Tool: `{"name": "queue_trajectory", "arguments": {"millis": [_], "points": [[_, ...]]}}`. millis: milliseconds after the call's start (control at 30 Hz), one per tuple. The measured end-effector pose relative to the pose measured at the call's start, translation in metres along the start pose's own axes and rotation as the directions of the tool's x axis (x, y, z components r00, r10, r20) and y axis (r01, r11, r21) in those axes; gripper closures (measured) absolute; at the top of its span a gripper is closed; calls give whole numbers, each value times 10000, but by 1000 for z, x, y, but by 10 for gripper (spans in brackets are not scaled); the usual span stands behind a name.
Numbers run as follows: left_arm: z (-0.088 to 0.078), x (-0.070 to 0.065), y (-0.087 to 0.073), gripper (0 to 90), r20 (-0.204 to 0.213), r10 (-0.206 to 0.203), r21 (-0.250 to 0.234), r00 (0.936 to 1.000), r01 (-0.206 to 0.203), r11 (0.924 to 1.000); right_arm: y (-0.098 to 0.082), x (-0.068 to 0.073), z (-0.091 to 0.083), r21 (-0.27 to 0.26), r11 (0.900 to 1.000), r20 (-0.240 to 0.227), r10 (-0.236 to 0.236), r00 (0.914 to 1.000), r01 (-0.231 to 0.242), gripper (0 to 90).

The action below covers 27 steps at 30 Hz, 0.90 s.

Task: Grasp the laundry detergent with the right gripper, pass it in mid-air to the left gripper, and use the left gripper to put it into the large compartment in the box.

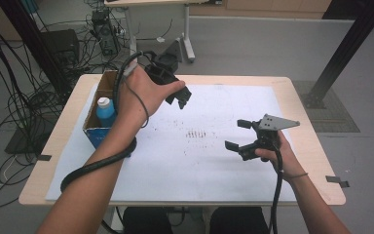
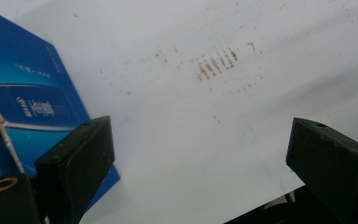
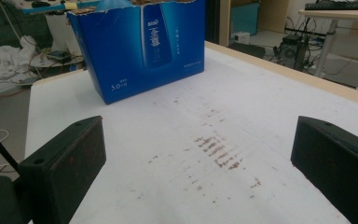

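High view: the left gripper (image 1: 177,97) is held raised above the far left part of the table (image 1: 292,87), just beside the open blue carton (image 1: 96,130) that stands at the table's left edge. Its jaws stand wide apart and hold nothing. A blue bottle with a white cap (image 1: 105,110) stands upright inside the carton. The right gripper (image 1: 238,135) hovers over the right half of the white sheet (image 1: 175,170) covering the table, jaws pointing left, likewise spread wide and empty; a grey three-cornered plate (image 1: 277,122) sits on top of it. Neither gripper touches the carton, the bottle or the sheet. A patch of brown marks (image 1: 197,133) lies on the sheet between the two grippers. Left gripper view: the two black jaws are well apart, with bare sheet and the brown marks (image 2: 216,63) between them; the carton's blue side (image 2: 23,102) lies next to the left-hand jaw, contact not discernible. Right gripper view: the jaws are fully spread with nothing between them, the carton (image 3: 140,51) stands upright well ahead, and the brown marks (image 3: 219,151) lie on the sheet between.
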<state>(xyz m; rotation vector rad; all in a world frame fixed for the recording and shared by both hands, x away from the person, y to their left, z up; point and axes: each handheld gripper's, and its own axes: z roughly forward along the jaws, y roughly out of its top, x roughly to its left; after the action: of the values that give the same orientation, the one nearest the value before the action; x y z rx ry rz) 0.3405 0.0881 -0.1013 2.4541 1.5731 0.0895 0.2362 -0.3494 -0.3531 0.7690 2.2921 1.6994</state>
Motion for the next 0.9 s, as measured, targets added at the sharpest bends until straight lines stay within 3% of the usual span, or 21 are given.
{"name": "queue_trajectory", "arguments": {"millis": [500,900], "points": [[50,-37,-7,79,346,872,374,9956,-884,9954,5,-10,-19,186,9998,802,88,9967,-103,31],[89,-44,-16,81,437,871,500,9952,-893,9948,5,-17,-26,327,9991,1172,214,9929,-254,31]]}}
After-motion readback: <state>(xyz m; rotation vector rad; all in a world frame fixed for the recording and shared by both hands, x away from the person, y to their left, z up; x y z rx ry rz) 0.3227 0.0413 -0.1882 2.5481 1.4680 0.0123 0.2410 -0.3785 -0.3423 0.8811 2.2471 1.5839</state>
